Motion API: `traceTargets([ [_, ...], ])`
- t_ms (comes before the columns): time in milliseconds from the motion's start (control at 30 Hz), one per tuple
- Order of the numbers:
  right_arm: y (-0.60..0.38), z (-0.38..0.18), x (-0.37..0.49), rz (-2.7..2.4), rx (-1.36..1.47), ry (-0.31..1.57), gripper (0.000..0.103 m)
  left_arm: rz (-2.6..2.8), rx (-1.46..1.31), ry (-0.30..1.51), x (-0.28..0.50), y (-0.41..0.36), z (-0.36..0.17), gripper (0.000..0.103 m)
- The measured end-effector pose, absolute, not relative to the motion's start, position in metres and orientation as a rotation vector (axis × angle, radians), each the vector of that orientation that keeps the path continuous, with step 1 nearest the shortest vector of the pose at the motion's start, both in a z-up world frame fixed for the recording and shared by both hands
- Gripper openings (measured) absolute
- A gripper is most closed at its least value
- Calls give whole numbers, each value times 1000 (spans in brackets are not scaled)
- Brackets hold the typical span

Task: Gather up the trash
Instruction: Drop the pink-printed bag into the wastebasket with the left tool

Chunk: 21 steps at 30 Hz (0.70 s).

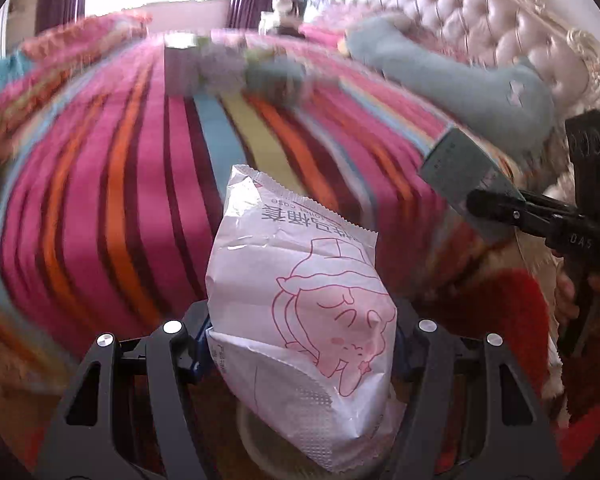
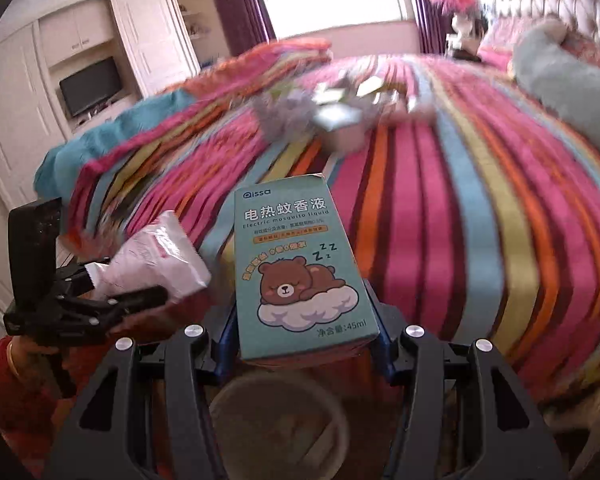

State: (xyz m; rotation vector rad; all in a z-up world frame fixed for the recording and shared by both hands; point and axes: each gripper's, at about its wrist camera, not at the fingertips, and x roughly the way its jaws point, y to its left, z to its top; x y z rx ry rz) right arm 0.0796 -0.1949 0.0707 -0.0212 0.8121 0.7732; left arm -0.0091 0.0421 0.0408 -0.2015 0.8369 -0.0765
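My left gripper (image 1: 300,344) is shut on a white plastic packet (image 1: 300,304) printed with a pink cartoon, held above the striped bed; the packet also shows in the right wrist view (image 2: 156,264). My right gripper (image 2: 304,332) is shut on a teal mosquito-liquid box (image 2: 300,264) with a sleeping bear; the box shows in the left wrist view (image 1: 464,172). A round pale bin (image 2: 276,420) sits below both grippers, also seen in the left wrist view (image 1: 260,440). More trash, boxes and crumpled wrappers (image 2: 328,108), lies blurred on the far side of the bed.
The bed has a striped pink, orange and blue cover (image 2: 480,200). A grey-green bolster pillow (image 1: 460,80) lies by the tufted headboard (image 1: 480,12). A rumpled blanket (image 2: 140,132) lies at the left. A wardrobe with a TV (image 2: 90,86) stands beyond.
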Motion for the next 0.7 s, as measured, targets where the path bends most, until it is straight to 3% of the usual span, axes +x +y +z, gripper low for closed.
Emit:
traceTargets([
  [333, -183, -88, 29, 667, 7, 1359, 51, -76, -302, 1294, -34, 3, -121, 64],
  [567, -162, -115, 39, 678, -18, 1469, 49, -80, -280, 1394, -26, -3, -151, 64],
  [700, -153, -120, 40, 693, -49, 1466, 51, -3, -204, 1427, -21, -5, -158, 95],
])
